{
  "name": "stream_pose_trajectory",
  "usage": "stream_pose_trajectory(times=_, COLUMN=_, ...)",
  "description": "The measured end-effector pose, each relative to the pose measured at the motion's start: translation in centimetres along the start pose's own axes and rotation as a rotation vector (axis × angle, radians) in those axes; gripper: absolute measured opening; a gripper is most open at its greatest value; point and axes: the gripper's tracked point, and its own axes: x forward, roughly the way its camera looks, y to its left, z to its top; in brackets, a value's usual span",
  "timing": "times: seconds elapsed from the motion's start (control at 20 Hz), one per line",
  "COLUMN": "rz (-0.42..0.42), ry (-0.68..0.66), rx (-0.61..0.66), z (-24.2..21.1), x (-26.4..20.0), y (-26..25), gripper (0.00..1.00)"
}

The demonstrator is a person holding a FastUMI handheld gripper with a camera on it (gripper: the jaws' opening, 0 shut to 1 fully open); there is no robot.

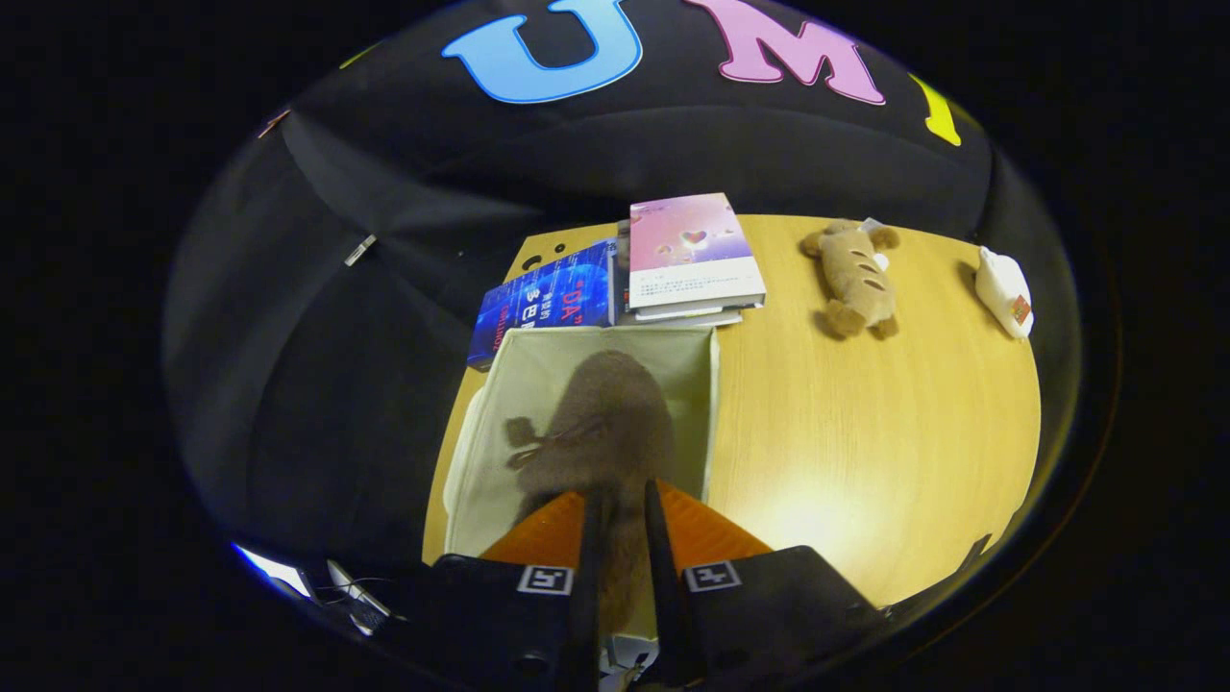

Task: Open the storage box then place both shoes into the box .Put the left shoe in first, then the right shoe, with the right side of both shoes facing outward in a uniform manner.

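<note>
Gripper view: brown shoe (605,423) held over the open storage box (500,432).
Gripper (623,500) fingers pinch the shoe's heel narrowly; the box sits on the wooden table (865,432), just before two books (692,255).

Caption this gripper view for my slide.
Tool pinches a brown fuzzy shoe above the open storage box; books and a plush toy lie beyond.

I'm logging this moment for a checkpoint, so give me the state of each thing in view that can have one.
storage box: open, top uncovered.
brown shoe: held over the open box, laces tied in a bow.
gripper: shut on the brown shoe, fingers close together.
books: closed, stacked beyond the box.
plush toy: lying flat on the table.
white object: lying near the table's far corner.
</note>
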Motion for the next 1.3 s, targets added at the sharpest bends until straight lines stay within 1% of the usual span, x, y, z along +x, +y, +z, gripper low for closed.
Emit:
stream_pose_trajectory(times=0.05, rz=-0.004, ry=-0.010, rx=-0.009, z=0.4, x=-0.3, y=-0.2, gripper=0.38)
stream_pose_trajectory(times=0.1, rz=-0.007, ry=-0.016, rx=-0.019, z=0.4, x=-0.4, y=-0.3, gripper=0.42)
stream_pose_trajectory(times=0.25, rz=-0.007, ry=-0.016, rx=-0.028, z=0.3, x=-0.6, y=-0.6, gripper=0.70)
stream_pose_trajectory(times=0.3, rz=-0.013, ry=-0.021, rx=-0.032, z=0.4, x=-0.7, y=-0.9, gripper=0.74)
stream_pose_trajectory(times=0.35, rz=-0.018, ry=-0.024, rx=-0.036, z=0.4, x=-0.8, y=-1.1, gripper=0.80)
stream_pose_trajectory(times=0.45, rz=-0.020, ry=-0.028, rx=-0.041, z=0.4, x=-0.8, y=-1.3, gripper=0.85)
stream_pose_trajectory(times=0.55, rz=-0.019, ry=-0.033, rx=-0.050, z=0.4, x=-1.1, y=-1.6, gripper=0.91)
stream_pose_trajectory(times=0.7, rz=-0.008, ry=-0.047, rx=-0.073, z=0.4, x=-1.8, y=-2.2, gripper=0.97)
stream_pose_trajectory(times=0.9, rz=0.027, ry=-0.100, rx=-0.091, z=0.9, x=-3.7, y=-3.7, gripper=0.99)
stream_pose_trajectory(times=1.1, rz=0.025, ry=-0.179, rx=-0.109, z=2.0, x=-6.4, y=-7.7, gripper=0.99)
stream_pose_trajectory(times=1.3, rz=-0.024, ry=-0.254, rx=-0.138, z=3.3, x=-9.3, y=-14.1, gripper=0.99)
